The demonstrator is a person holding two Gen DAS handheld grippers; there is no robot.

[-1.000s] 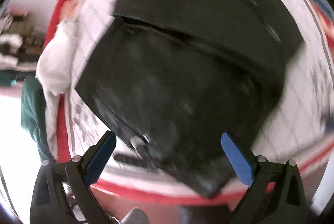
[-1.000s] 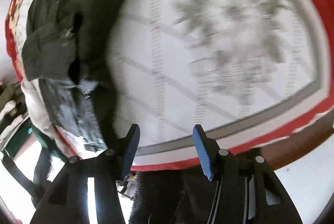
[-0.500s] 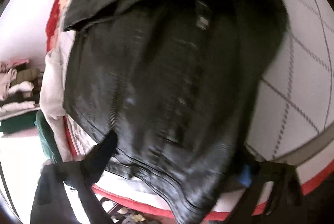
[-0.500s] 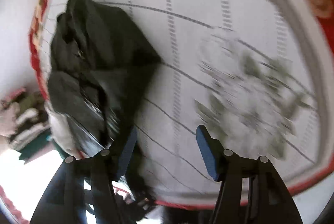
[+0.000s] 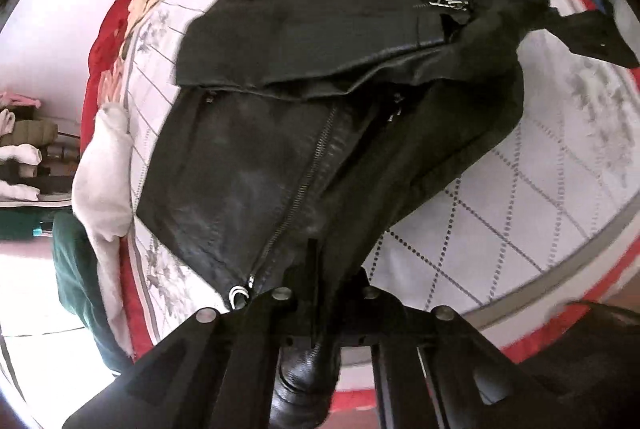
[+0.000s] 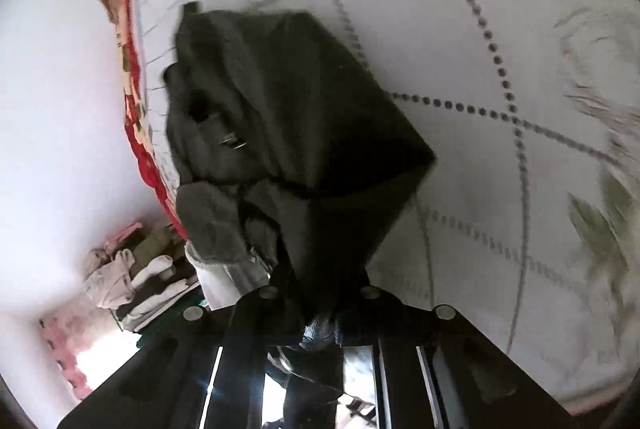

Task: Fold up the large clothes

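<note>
A: What is being handled, and where is it lying?

B: A large black leather jacket with silver zips (image 5: 280,157) is spread on a white quilted bedspread with a red floral border (image 5: 500,229). One part is already turned over the rest near the collar, and the lower edge is drawn off the bed toward the cameras.

A: How are the fingers set?

B: The left gripper (image 5: 320,289) is closed tight on a bunched fold of the hem, just beside the bottom of the front zip (image 5: 304,185); no gap is seen between the jaws. The right gripper (image 6: 320,297) is likewise clamped on a gathered edge of the same jacket (image 6: 288,101), which is pulled up into a peak in that view.

A: How is the material expected to behave?

B: It is judged heavy and fairly stiff: broad creases are held rather than soft drapes. The grain looks smooth, so some slipping in the pads is to be feared if only a thin edge is pinched. The zip teeth and metal pull ring (image 5: 239,295) are hard lumps best kept out of the jaws.

A: Where should hold be taken?

B: At the doubled hem or a seam, well apart on either side, so that the weight is shared and the panel is kept flat. A white cloth (image 5: 104,185) lies at the bed's edge, apart from the grip.
</note>
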